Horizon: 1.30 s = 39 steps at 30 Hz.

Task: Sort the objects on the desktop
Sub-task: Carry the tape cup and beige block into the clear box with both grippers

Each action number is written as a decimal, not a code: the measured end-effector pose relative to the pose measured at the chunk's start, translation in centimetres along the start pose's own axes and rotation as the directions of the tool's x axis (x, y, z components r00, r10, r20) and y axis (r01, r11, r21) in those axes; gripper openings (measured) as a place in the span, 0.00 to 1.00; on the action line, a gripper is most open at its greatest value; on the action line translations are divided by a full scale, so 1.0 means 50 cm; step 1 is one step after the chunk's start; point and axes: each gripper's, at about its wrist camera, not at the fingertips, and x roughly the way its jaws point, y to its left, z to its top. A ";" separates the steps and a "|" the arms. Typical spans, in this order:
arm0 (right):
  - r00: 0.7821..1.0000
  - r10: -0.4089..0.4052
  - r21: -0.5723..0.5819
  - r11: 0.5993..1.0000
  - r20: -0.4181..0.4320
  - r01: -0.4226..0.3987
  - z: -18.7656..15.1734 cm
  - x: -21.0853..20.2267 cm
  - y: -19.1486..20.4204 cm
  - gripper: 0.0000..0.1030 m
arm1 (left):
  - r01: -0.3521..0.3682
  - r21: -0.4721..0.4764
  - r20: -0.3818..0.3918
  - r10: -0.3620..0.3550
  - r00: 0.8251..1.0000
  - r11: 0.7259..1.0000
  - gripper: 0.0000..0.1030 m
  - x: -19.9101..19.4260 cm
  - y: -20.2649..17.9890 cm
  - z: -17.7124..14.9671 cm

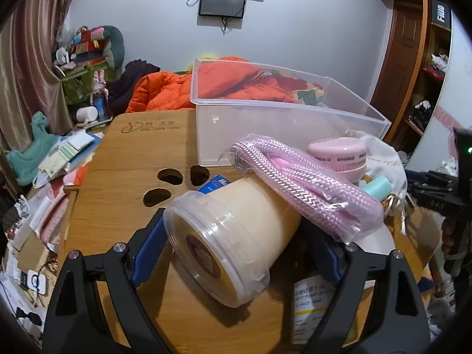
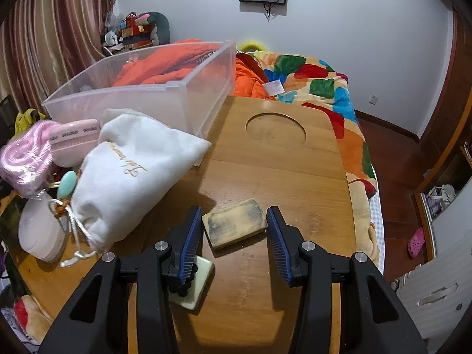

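In the left wrist view, the left gripper (image 1: 236,253) stood at the bottom of the frame with its jaws spread wide around a cream tub (image 1: 233,239) lying on its side on the wooden table (image 1: 118,183). The tub's lidded end faced the camera and its long axis ran up and to the right, away from the gripper. The left blue pad (image 1: 147,253) sat just beside the lid rim; whether either pad pressed on the tub could not be told. A bagged pink cord (image 1: 298,188) rested across the tub's far end, so I judge a lift would drag it along. The clear plastic bin (image 1: 280,124) stood beyond, at upper centre.

In the right wrist view, a white drawstring pouch (image 2: 132,183) lay at left, below the bin. At lower centre the right gripper (image 2: 234,233) had its jaws at a middling width on either side of a smudged yellowish block (image 2: 236,225). The block's long axis ran across the frame, from pad to pad. Its right end looked to touch the right pad (image 2: 278,242), and a thin gap seemed to remain at the left. The bin lay up and left of this gripper.
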 end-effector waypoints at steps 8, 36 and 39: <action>0.999 0.017 0.026 0.999 0.048 -0.018 0.007 -0.039 0.002 0.40 | -0.014 -0.037 0.019 0.015 1.000 0.999 0.85 -0.028 0.020 -0.012; 0.983 0.073 -0.014 0.997 0.170 -0.072 0.033 -0.140 0.050 0.40 | 0.018 -0.033 0.149 -0.013 0.989 0.999 0.85 -0.155 0.029 0.029; 0.979 0.076 -0.018 0.997 0.187 -0.074 0.046 -0.154 0.054 0.40 | 0.038 -0.015 0.157 -0.036 0.987 0.999 0.85 -0.157 0.025 0.056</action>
